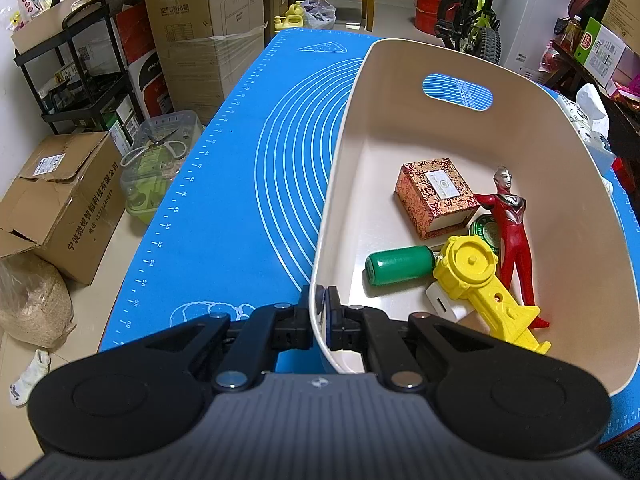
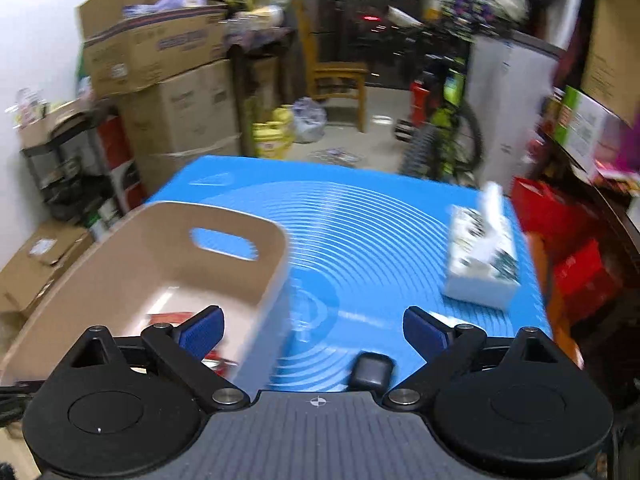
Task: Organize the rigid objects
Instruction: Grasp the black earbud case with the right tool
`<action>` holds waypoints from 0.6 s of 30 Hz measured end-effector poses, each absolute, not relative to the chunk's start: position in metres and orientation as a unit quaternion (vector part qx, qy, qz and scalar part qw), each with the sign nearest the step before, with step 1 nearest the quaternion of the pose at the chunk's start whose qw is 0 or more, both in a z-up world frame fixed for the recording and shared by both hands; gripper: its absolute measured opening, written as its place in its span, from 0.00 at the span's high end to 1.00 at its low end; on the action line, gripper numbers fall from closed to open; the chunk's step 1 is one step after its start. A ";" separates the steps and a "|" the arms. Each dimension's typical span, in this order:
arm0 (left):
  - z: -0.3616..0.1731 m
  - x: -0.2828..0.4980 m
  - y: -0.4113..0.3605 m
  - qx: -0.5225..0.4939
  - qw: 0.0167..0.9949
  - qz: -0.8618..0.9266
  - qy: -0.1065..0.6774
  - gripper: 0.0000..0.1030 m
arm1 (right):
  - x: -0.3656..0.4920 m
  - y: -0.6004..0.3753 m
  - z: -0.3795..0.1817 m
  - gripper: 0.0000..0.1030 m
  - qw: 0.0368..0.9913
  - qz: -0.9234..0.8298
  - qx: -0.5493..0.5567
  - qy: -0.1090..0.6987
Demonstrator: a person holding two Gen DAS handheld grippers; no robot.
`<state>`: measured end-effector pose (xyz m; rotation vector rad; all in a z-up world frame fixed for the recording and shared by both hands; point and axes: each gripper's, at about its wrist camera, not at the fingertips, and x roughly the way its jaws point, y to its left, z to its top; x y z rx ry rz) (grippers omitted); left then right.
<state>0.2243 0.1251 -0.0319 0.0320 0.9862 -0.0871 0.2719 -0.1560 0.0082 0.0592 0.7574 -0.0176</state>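
L gripper clamps bin rim (R gripper open).

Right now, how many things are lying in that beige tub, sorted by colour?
Red: 2, the figure and the patterned box
Green: 2, the cylinder and the round tin
Yellow: 1, the toy
White: 1, the plug
Total: 6 in the tub
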 end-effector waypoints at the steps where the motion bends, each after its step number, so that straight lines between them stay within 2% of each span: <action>1: -0.032 0.224 0.125 0.015 0.880 -0.042 0.473 0.93 | 0.273 -0.164 0.002 0.07 0.926 -0.017 0.037 0.375; 5: -0.032 0.224 0.125 0.015 0.880 -0.042 0.473 0.93 | 0.279 -0.189 -0.022 0.07 0.917 -0.033 0.068 0.391; 18: -0.032 0.224 0.125 0.016 0.880 -0.042 0.473 0.93 | 0.307 -0.191 -0.089 0.07 0.903 -0.043 0.045 0.425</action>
